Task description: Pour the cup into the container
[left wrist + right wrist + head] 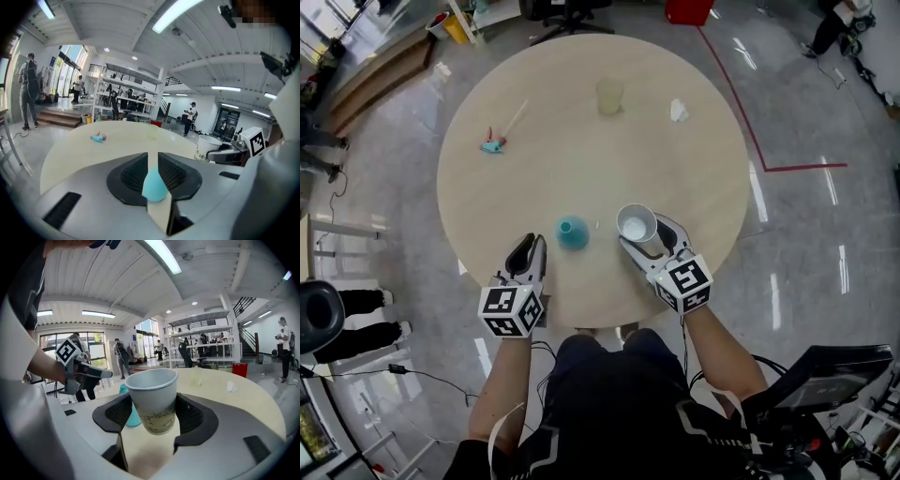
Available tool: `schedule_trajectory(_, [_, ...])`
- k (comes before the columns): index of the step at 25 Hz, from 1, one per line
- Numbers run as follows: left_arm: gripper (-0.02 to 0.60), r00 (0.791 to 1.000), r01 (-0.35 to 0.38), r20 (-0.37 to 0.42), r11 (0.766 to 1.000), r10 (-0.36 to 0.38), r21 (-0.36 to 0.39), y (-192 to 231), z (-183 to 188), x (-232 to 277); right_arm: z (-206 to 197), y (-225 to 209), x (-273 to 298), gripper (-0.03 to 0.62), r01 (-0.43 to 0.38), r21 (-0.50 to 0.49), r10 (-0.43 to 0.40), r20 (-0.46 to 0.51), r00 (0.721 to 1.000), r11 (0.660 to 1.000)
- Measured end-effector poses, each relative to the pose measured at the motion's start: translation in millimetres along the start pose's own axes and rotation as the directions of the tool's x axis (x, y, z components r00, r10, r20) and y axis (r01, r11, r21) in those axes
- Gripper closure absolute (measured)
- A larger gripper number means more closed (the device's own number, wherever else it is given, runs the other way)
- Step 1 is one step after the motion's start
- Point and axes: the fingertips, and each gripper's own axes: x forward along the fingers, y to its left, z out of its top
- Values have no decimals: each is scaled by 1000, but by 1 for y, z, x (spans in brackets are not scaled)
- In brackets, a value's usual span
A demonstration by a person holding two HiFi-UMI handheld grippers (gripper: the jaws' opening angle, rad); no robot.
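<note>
Though pale, round table (pixel 581 141) on glossy floor (pixel 787 112)

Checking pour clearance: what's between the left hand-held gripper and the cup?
Only the teal object on the table, between left hand-held gripper and cup; the head view shows it.

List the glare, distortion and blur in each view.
Head view: sharp and evenly lit, but the glossy floor carries white streaks of glare to the right of the table. Left gripper view: strong fisheye bending, with dark corners. Right gripper view: the same bending; the cup is crisp up close, while the ceiling light is blown out white.
</note>
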Motion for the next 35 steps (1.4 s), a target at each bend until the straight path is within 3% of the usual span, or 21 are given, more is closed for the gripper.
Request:
schedule_trajectory(7, [517, 996, 3, 88, 1000, -5, 26, -2, 49, -22, 65, 12, -4, 298, -6, -83, 11, 60, 998, 997])
schedule_trajectory(13, [529, 992, 13, 127, 999, -18, 36, -4, 64, -31, 82, 25, 5, 299, -21, -148, 26, 38, 999, 989])
schedule_trajectory(25, [547, 993, 7, 117, 999, -12, 43, 1, 54, -26, 66, 37, 37, 301, -29, -289, -4, -115, 993, 957])
schedule_trajectory(35, [580, 995, 11, 103, 1000, -12, 16, 10, 36, -22, 38, 49, 54, 301, -73, -491, -66, -259, 964, 868])
